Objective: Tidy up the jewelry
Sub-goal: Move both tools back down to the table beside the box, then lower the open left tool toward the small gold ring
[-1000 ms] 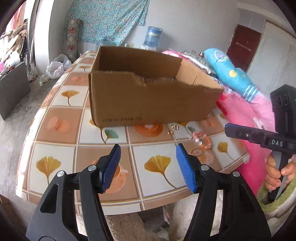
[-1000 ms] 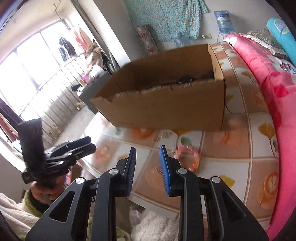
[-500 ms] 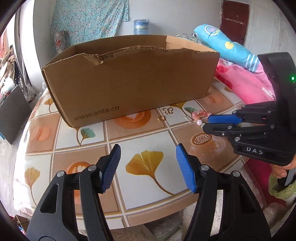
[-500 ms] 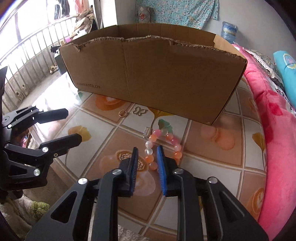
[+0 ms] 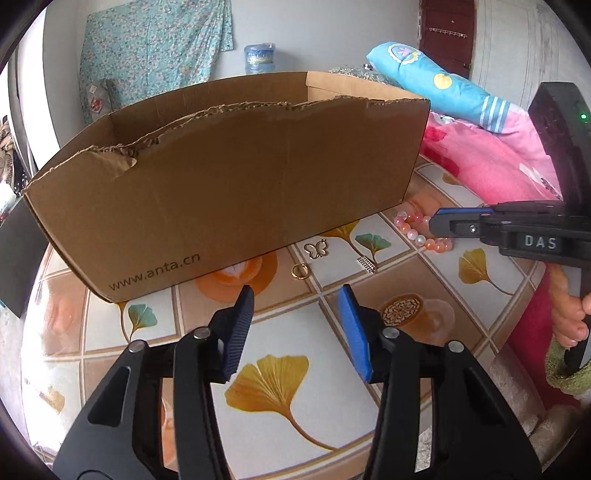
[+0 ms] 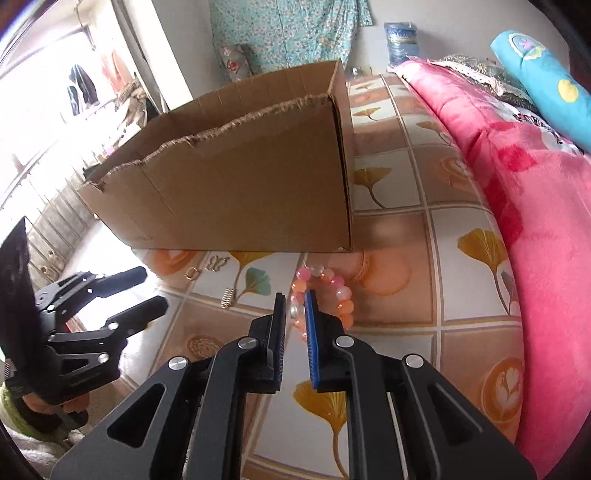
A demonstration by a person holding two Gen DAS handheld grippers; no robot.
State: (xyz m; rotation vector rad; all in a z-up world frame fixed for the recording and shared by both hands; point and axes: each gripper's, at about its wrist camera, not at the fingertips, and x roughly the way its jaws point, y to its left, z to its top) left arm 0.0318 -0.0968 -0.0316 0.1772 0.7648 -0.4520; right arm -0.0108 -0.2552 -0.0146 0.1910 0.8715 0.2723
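the box (image 5: 229,184) is matt brown corrugated cardboard, its top edge torn rough. the table (image 5: 177,343) wears a glossy printed cover. the bracelet (image 6: 332,295) has smooth, shiny beads (glass or plastic, cannot tell). the ring (image 5: 300,270) looks like polished gold metal. the quilt (image 6: 517,206) is soft pink plush.

Pale wall (image 5: 314,33) far side, floral cloth (image 5: 155,55) hung on it. Dark door (image 5: 447,33) far right. Bright window (image 6: 44,92) left; pink bedding (image 6: 517,192) right.
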